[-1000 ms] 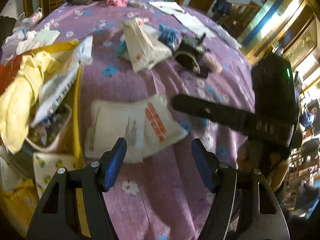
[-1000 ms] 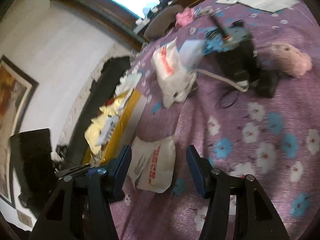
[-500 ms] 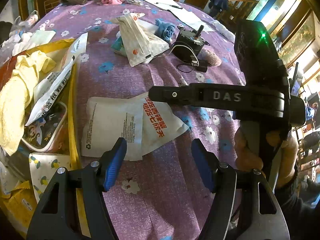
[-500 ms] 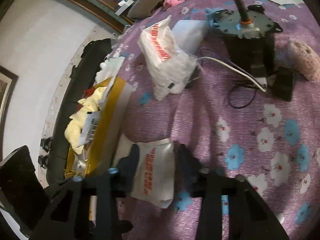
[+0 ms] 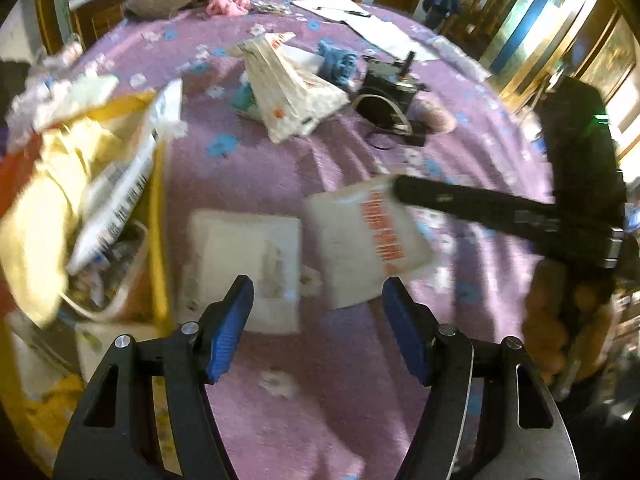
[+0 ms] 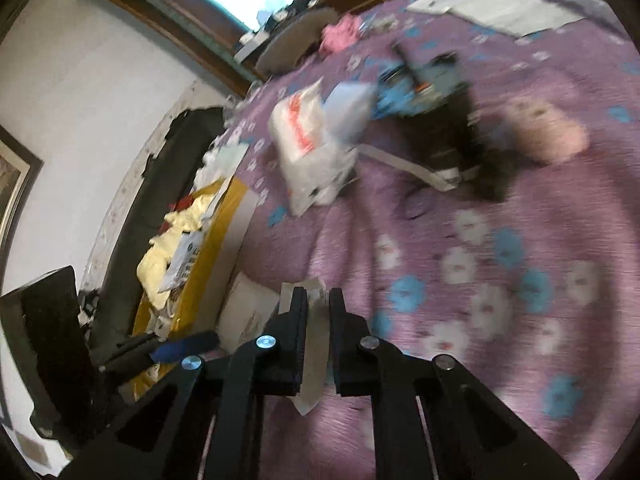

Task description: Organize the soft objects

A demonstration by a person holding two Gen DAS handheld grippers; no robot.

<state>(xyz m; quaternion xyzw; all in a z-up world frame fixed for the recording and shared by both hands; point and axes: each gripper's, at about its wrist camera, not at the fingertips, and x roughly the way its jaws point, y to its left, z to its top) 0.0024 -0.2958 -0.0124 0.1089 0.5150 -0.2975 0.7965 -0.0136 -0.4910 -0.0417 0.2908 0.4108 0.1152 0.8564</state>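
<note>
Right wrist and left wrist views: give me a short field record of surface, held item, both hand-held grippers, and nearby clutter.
surface: purple floral cloth
held item: white bag with red print, pinched at its edge
right hand-held gripper: just closed, shut on the bag
left hand-held gripper: open, empty, above the cloth
beside it: flat white packet
left edge: yellow box, full of soft items

The left gripper (image 5: pixel 318 326) points steeply down, its blue pads (image 5: pixel 230 326) wide apart with nothing between them. The right gripper (image 6: pixel 318 308) has just been closing; its jaws now pinch a thin white packet (image 6: pixel 314 354) between them.
</note>
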